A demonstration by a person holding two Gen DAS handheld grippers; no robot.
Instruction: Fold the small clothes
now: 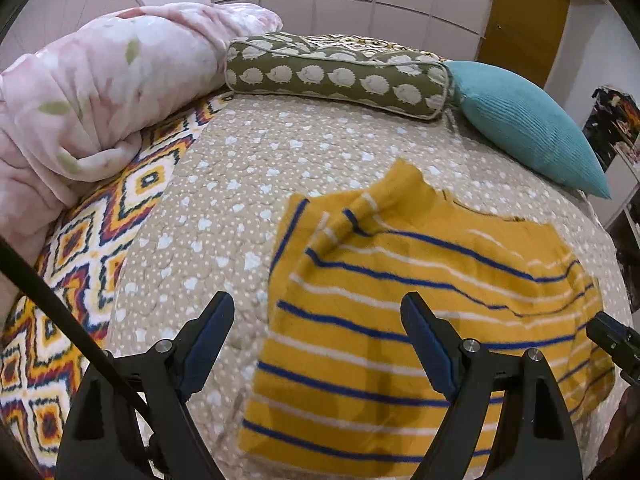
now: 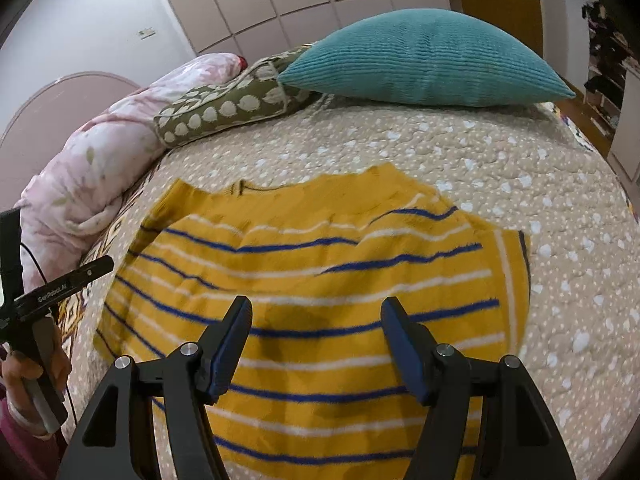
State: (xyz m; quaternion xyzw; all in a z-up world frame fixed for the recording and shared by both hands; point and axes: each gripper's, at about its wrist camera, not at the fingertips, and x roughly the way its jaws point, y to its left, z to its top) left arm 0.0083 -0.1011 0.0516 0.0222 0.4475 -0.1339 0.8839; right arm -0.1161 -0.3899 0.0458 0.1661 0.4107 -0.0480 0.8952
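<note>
A small yellow sweater (image 1: 400, 304) with blue and white stripes lies spread on the beige dotted bedspread (image 1: 224, 208). Its left sleeve is folded in over the body. My left gripper (image 1: 318, 308) is open and empty, held above the sweater's left edge. In the right wrist view the sweater (image 2: 320, 264) fills the middle. My right gripper (image 2: 316, 312) is open and empty above its lower body. Part of the right gripper shows at the right edge of the left wrist view.
A rolled pink blanket (image 1: 92, 92) lies at the left. A green bolster with white hedgehogs (image 1: 336, 74) and a teal cushion (image 1: 528, 128) lie at the far side. A patterned blanket (image 1: 80, 248) runs under the bedspread's left edge. The left hand-held gripper (image 2: 40, 292) shows left.
</note>
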